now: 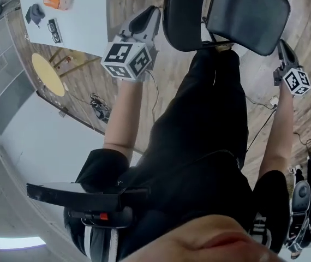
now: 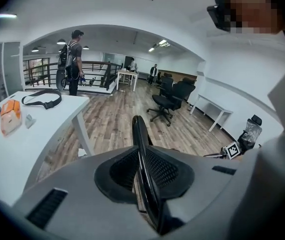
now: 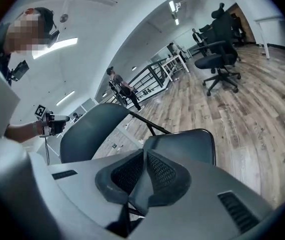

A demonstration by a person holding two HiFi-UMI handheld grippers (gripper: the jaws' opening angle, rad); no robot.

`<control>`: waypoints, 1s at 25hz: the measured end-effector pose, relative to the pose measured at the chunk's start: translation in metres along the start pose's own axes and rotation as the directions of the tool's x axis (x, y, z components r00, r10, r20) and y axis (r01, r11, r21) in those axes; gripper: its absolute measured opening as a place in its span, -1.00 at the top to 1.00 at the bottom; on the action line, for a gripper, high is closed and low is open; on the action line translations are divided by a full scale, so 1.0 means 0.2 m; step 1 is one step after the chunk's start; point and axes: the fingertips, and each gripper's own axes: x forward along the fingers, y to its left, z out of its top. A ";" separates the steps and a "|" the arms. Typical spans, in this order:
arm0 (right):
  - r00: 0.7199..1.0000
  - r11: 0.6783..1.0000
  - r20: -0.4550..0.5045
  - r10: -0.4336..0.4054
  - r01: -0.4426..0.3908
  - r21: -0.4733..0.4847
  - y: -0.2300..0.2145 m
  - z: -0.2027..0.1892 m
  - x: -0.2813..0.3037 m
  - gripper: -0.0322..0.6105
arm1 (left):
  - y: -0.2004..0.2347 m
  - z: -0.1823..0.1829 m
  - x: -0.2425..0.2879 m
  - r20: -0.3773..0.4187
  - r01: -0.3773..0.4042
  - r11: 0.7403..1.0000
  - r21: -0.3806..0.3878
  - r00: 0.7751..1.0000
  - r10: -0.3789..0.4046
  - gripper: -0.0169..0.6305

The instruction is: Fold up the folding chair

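Folding chair: held off the wooden floor in front of the person, gripped on both sides; seat and backrest stand at an angle to each other, not flat together
Backrest: dark curved panel on the person's left side, with a black frame tube running from it across to the seat
Seat: dark panel with a black tube rim, on the person's right side
Left gripper: jaws closed onto the thin black edge of the backrest, which runs upright between the pads and rises past their tips
Right gripper: jaws clamped on the near corner of the seat; the panel fills the gap between the pads
Gripper spacing: well apart, one at either side of the chair; each marker cube faces up towards the head camera
Surface: grey-brown wood planks across the whole room
White table: near the person's left side, carrying an orange item and a black strap
Room: open office with black swivel chairs standing on the floor beyond, a dark railing at the far end, and a person with a backpack standing by it
Left forearm: bare, stretched forward to the backrest
Right forearm: bare, stretched forward to the seat's outer side, roughly parallel with the left
Clothing: black top and black trousers
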 end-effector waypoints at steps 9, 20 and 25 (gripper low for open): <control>0.999 0.997 -0.034 0.017 -0.015 0.070 -0.41 -0.22 0.10 0.84 | 0.05 -0.11 0.17 -0.162 0.063 0.998 -0.007 0.985 -0.063 0.31; 0.962 0.951 -0.235 0.141 -0.065 0.302 -0.90 -0.55 0.20 -0.07 | -0.03 -0.17 0.34 -0.282 0.128 0.984 -0.125 0.946 -0.159 0.18; 0.965 0.912 -0.211 0.156 -0.059 0.406 -1.03 -0.61 0.28 -0.08 | -0.06 -0.19 0.40 -0.332 0.167 0.963 -0.214 0.914 -0.232 0.17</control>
